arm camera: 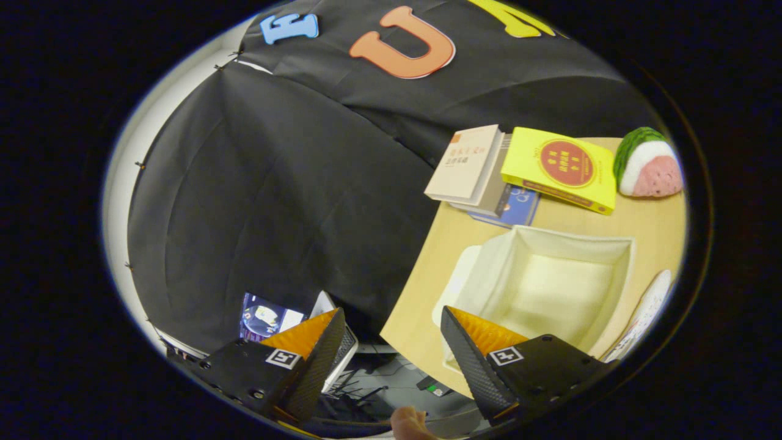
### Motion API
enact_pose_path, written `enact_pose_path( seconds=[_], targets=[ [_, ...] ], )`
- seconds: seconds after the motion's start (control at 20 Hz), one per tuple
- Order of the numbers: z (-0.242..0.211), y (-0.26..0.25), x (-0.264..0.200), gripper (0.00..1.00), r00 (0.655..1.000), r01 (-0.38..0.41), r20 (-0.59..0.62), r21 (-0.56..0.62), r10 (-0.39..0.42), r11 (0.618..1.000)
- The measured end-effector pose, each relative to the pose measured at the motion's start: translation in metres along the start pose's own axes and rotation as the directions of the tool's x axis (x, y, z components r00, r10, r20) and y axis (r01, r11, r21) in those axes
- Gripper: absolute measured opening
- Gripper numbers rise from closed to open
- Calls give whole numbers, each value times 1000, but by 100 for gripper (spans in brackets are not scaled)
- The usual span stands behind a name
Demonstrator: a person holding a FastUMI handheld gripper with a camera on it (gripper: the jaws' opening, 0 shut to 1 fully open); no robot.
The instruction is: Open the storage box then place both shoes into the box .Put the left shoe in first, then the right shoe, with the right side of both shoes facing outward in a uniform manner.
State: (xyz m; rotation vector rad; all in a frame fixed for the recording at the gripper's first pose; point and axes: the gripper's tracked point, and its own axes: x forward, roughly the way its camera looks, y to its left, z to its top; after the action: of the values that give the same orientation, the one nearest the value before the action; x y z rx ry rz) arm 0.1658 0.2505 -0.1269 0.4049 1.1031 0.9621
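Note:
A white fabric storage box stands open on the wooden table, its inside bare, its lid lying flat against its near side. My gripper is open with nothing between its fingers. It hovers tilted over the table's near corner. One finger overlaps the box's near rim; the other finger hangs past the table edge. A pale patterned object, perhaps a shoe, shows partly beside the box; I cannot tell for certain.
Beyond the box lie a stack of books and a yellow book. A watermelon-slice toy sits at the far corner. Below the table edge are a laptop and cables. A person's fingertip shows near the fingers.

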Motion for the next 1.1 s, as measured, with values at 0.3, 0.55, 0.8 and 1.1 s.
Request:
enact_pose_path(
  seconds=[0.3, 0.55, 0.8, 1.1],
  targets=[
    [-21, -112, -70, 95, 983, 176, 38, 65, -179, 982],
    [-52, -199, -109, 95, 946, 321, 6, 140, -325, 937],
    [-91, -275, -122, 95, 892, 451, -70, 183, -446, 873],
    [-135, -345, -116, 95, 823, 567, -194, 215, -534, 795]
  ],
)
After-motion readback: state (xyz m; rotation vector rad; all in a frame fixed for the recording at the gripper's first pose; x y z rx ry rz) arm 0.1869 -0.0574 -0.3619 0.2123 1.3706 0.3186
